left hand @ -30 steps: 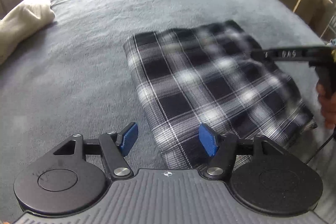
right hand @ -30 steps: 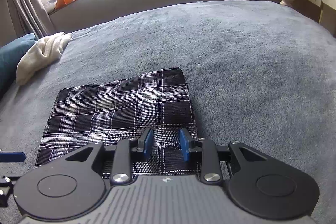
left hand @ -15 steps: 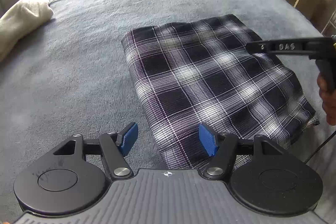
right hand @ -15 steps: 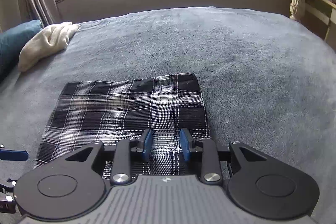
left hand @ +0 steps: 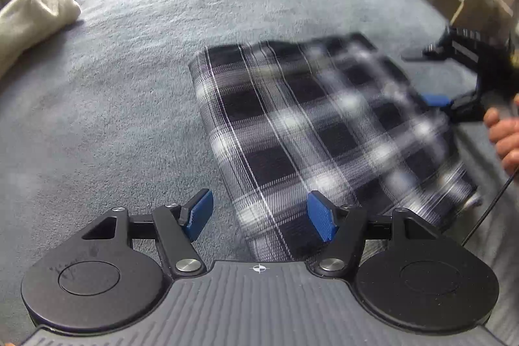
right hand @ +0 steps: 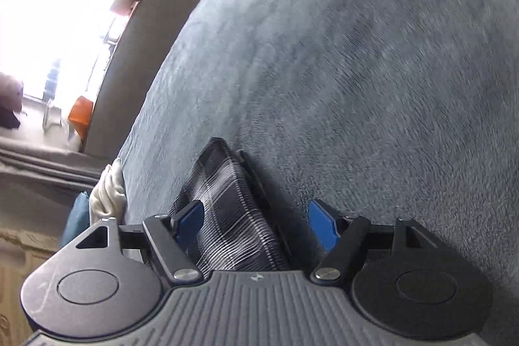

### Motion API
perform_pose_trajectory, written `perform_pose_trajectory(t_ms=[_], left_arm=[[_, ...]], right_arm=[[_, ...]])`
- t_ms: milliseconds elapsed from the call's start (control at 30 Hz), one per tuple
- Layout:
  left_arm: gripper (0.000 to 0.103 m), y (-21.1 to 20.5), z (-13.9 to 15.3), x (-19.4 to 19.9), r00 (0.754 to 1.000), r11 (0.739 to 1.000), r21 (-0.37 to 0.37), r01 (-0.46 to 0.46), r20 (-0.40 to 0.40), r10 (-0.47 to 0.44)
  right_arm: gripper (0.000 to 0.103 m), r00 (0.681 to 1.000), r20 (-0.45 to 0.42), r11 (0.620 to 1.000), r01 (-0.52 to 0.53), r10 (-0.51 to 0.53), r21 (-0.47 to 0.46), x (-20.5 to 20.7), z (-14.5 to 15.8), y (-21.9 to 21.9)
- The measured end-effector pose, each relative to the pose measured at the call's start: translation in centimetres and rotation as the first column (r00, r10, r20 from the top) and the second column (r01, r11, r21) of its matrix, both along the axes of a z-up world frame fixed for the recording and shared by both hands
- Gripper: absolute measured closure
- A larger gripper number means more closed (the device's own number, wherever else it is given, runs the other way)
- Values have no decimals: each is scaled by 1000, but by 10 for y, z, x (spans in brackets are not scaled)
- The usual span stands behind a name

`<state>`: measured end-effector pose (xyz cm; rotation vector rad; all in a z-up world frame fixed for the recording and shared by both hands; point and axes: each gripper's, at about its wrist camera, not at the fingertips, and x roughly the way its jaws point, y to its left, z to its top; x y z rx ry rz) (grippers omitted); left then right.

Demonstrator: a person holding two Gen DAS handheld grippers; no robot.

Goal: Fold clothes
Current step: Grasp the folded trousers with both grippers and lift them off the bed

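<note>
A grey bed cover (left hand: 136, 80) fills both views, soft and napped, and everything rests on it. On it lies a black-and-white plaid garment (left hand: 311, 132), already folded into a thick rectangle of several layers, its long axis running from the near left toward the far right in the left wrist view. A cream cloth bundle (left hand: 32, 12) sits well apart at the far left edge of the bed.

The left tool (left hand: 259, 213) hovers over the near short end of the plaid, its blue fingers spread wide apart, one over bare bed cover and the other over the fabric; nothing is between them. The right tool (right hand: 256, 226) is rolled onto its side at the garment's right-hand long edge, fingers also wide apart, with the stacked edge of the plaid (right hand: 227, 209) lying in the gap but not clamped. A hand (left hand: 506, 135) grips that tool's handle at the frame's right margin.

The right tool looks nearer to a hold: the layered edge runs straight away from it, lengthwise between its fingers. Whether it is about to pinch or has just released, the blurred views do not settle.
</note>
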<state>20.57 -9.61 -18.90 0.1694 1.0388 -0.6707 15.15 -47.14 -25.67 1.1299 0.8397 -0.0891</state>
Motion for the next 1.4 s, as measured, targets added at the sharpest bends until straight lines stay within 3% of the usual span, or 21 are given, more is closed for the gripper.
perform_pose_trajectory(t_ms=[133,300,433,600,900,933,1033,1167,1233,1400], left_arm=[[37,24,-2,30,988,985,-159,-67,-148,43],[37,30,-23,51,952,968,-249,-36,-304,-43],[37,20,-37,58,930,958,-285,25,-344,-127],[37,10,-48,75,901,945,-326,36,-397,-172],[39,17,-56,90,837,945,-317,80,-494,-236],[42,14,-53,92,841,949,-302,91,-487,-236],[41,10,-42,101,888,961,-262,94,-414,-200],[40,-2,-44,113,909,967,-250,60,-387,-156],[40,-8,-50,117,908,966,-257,35,-395,-138],[35,-10,-63,117,881,950,-308,-42,-460,-110]], right_arm=[[26,1000,23,998,1,-3,67,2,-8,-9],[24,998,36,995,-49,46,92,17,-18,-15],[19,993,54,990,-112,107,83,35,-19,-13],[17,973,72,974,-221,217,49,52,-18,-5],[18,876,103,872,-481,472,94,19,-16,9],[18,868,108,865,-494,484,93,18,-15,7],[19,865,139,856,-499,482,133,30,-20,0],[19,858,184,842,-510,480,176,43,-30,-3],[19,853,205,835,-515,479,194,48,-34,-4],[20,847,224,817,-527,482,234,53,-39,-10]])
